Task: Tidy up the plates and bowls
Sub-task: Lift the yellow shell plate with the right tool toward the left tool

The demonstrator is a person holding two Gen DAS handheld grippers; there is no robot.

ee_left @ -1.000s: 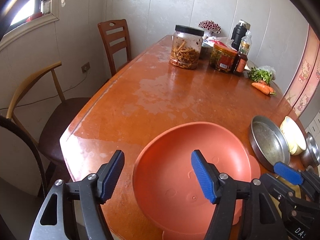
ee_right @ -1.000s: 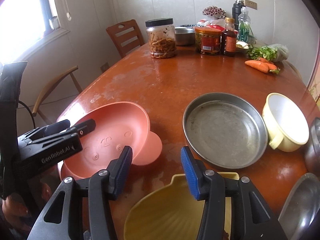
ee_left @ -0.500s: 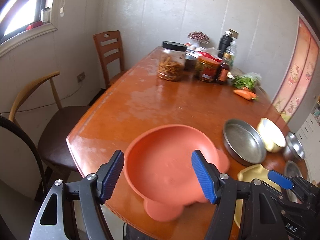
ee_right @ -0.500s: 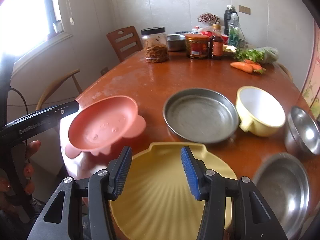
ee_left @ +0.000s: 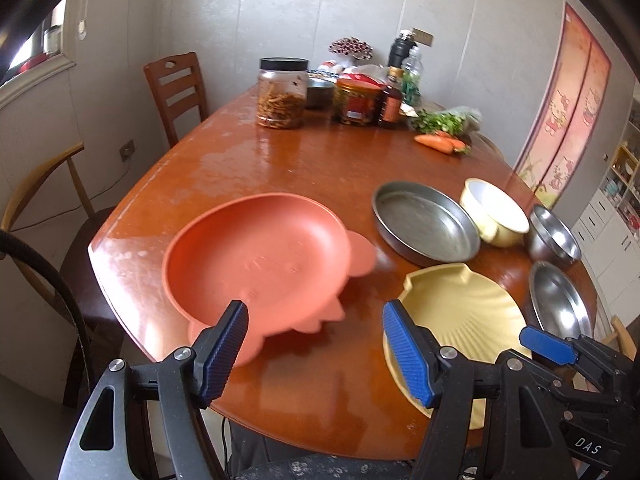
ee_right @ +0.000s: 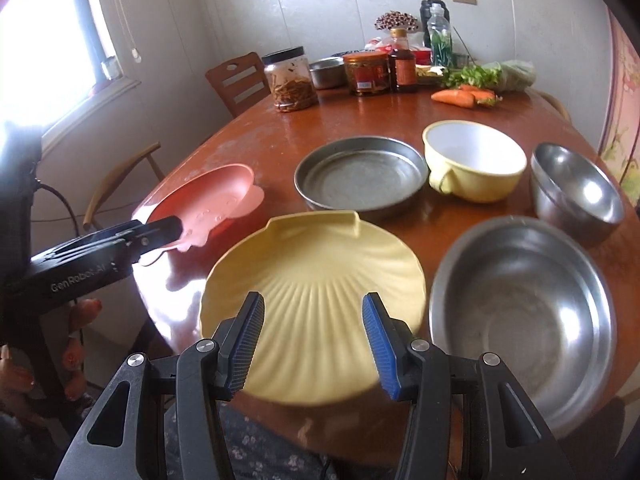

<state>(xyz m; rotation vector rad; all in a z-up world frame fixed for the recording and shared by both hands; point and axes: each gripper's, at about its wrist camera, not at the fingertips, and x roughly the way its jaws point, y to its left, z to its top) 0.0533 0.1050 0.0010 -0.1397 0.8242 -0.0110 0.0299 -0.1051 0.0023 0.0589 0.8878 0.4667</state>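
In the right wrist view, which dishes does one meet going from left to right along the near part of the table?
Orange plate → yellow shell-shaped plate → large steel bowl.

White lettering "GenRobot.AI" runs along the black left gripper (ee_right: 156,236); "DAS" is printed on the black right gripper (ee_left: 548,346).
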